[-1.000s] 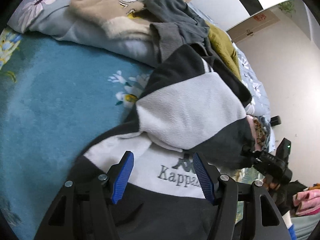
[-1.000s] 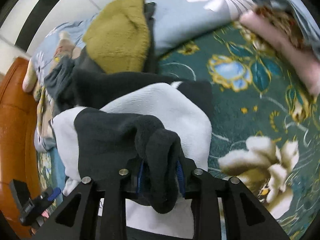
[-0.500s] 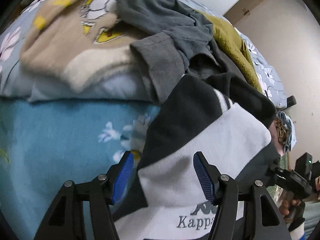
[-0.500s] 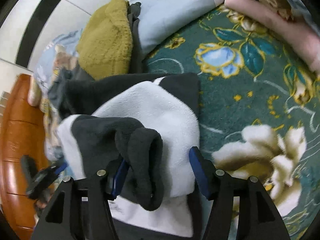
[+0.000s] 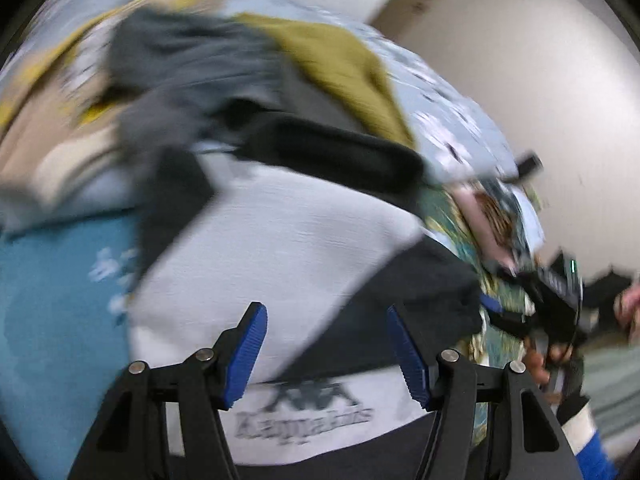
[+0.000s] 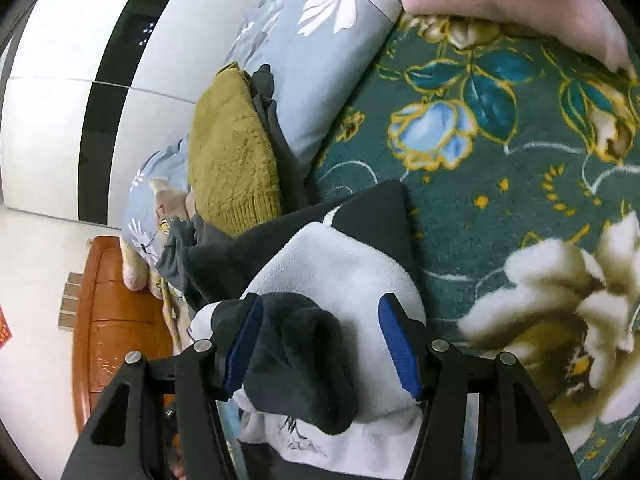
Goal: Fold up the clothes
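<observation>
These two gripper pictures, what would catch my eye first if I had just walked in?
Probably the black-and-white fleece sweatshirt, half folded on the bed right under both grippers, with a dark sleeve cuff lying loose between the open blue pads of the right gripper. Next, the teal blanket with big flowers at right, and the mustard-yellow sweater piled behind, by the pale floral pillow.

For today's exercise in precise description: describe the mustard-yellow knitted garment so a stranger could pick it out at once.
Start at the bed with the green flowered blanket and look to the pale blue daisy-print quilt along its far edge. Against that quilt lies the mustard-yellow knit, next to a dark grey garment. It alone is yellow, with fuzzy pile and a ribbed hem, unlike the black-and-white fleece sweatshirt nearer the camera.
</observation>
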Motion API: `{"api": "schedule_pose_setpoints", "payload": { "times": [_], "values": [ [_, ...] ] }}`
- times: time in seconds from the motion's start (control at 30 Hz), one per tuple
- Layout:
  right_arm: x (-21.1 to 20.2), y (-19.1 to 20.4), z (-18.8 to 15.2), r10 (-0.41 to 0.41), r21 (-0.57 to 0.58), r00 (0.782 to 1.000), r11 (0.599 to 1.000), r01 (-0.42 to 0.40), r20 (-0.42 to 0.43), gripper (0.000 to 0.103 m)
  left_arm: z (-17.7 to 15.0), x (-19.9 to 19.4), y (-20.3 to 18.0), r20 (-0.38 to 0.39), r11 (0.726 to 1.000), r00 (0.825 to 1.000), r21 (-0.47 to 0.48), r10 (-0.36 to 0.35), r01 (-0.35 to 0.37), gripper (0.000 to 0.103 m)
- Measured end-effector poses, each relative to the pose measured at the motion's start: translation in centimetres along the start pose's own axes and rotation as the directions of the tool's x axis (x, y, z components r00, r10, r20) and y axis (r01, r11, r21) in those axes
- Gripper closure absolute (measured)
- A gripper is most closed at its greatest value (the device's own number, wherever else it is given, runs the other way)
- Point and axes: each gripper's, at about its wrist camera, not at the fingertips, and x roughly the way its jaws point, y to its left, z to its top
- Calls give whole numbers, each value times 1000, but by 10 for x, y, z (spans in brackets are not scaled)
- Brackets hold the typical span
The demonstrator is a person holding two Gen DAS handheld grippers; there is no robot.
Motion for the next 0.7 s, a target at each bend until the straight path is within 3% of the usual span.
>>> {"api": "schedule_pose_setpoints", "payload": {
  "times": [0.1,0.17,0.33,0.47,0.6,0.63,0.7],
  "values": [
    [-6,-3,2,-1,18,999,1000,1,38,42,-6,27,-50,-42,990,999,141,11,-5,37],
    [-17,-6,2,6,38,997,999,-9,74,42,-14,43,-83,-61,969,998,249,16,0,36],
    [-44,-15,-1,42,92,987,994,-57,152,42,-34,81,-155,-76,869,995,494,60,-15,36],
    [-57,-24,-3,45,133,980,989,-71,193,42,-41,104,-175,-70,816,990,575,122,-60,36],
    [-64,-30,-5,38,163,976,984,-74,214,42,-40,115,-176,-42,799,982,588,185,-126,39],
    [-65,-31,-6,36,169,976,983,-74,216,42,-40,117,-176,-37,798,981,587,190,-133,41],
    [-65,-32,-7,32,175,976,982,-71,216,42,-38,120,-176,-33,801,981,583,192,-137,55]
  ]
}}
